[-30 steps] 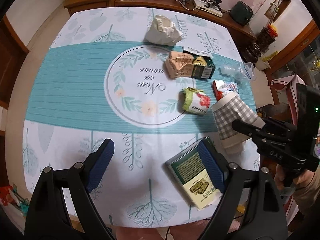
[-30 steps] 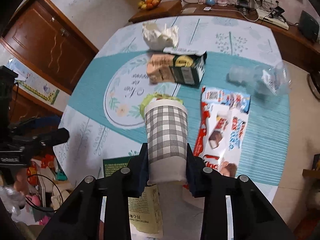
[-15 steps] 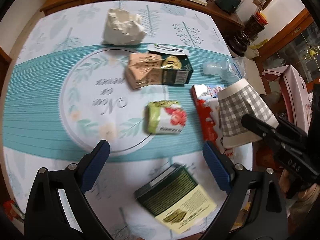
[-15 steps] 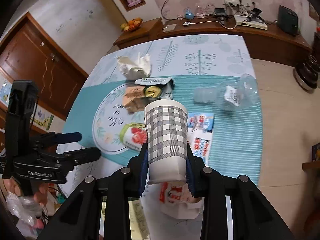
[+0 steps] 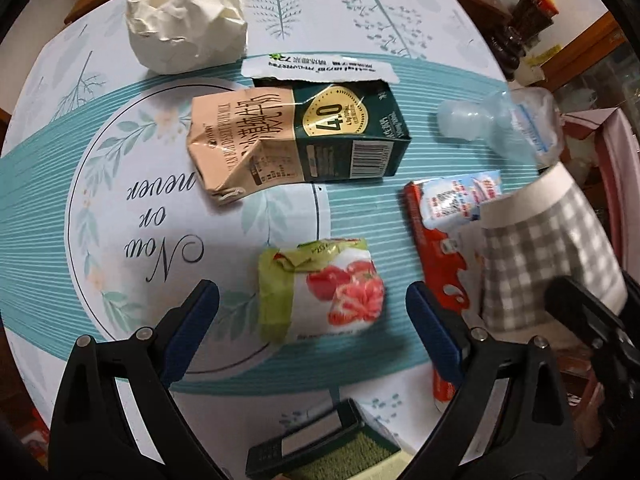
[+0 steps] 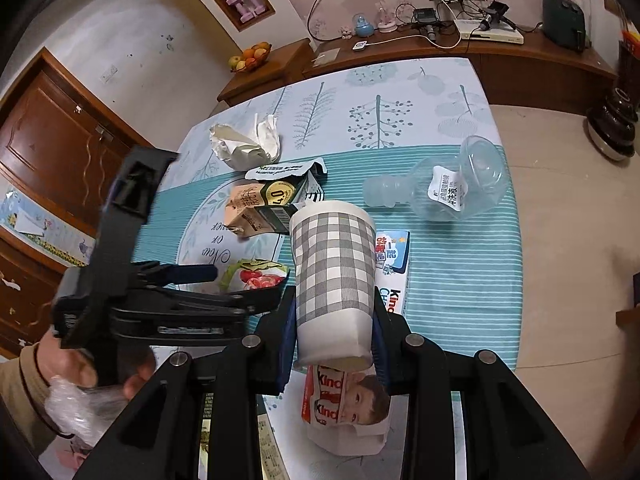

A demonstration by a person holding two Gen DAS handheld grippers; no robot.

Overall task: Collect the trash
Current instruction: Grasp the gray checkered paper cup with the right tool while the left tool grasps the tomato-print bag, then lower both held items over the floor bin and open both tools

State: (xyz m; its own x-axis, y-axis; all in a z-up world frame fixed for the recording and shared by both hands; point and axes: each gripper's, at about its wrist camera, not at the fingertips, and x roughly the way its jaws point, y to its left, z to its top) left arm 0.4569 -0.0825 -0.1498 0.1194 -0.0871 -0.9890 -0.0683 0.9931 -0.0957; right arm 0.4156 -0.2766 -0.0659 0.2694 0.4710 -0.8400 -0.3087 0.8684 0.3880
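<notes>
grippers closing in on the strawberry wrapper

tablecloth (image 5: pixel 60 208) spreads under all the litter, teal band across the middle. the crushed milk carton (image 5: pixel 296 140) lies near its centre, the white crumpled paper (image 5: pixel 184 32) beyond it, the clear plastic bottle (image 5: pixel 516 128) and the red chocolate wrapper (image 5: pixel 440 248) off to the right. the checked paper cup (image 6: pixel 334 276) is pinched between the pads of the right gripper (image 6: pixel 332 344), tilted mouth-forward above the table. the left gripper (image 5: pixel 312 320) points down with its fingers spread wide, nothing between the pads, over the small strawberry-print packet (image 5: pixel 320 288), which lies just ahead of the fingertips. the packet looks soft and half crushed, though blur makes that uncertain. the step in hand appears to be picking it up: lower straight, straddle its narrow sides, close gently so it bunches rather than slips, and keep the cup steady nearby to receive it.
</notes>
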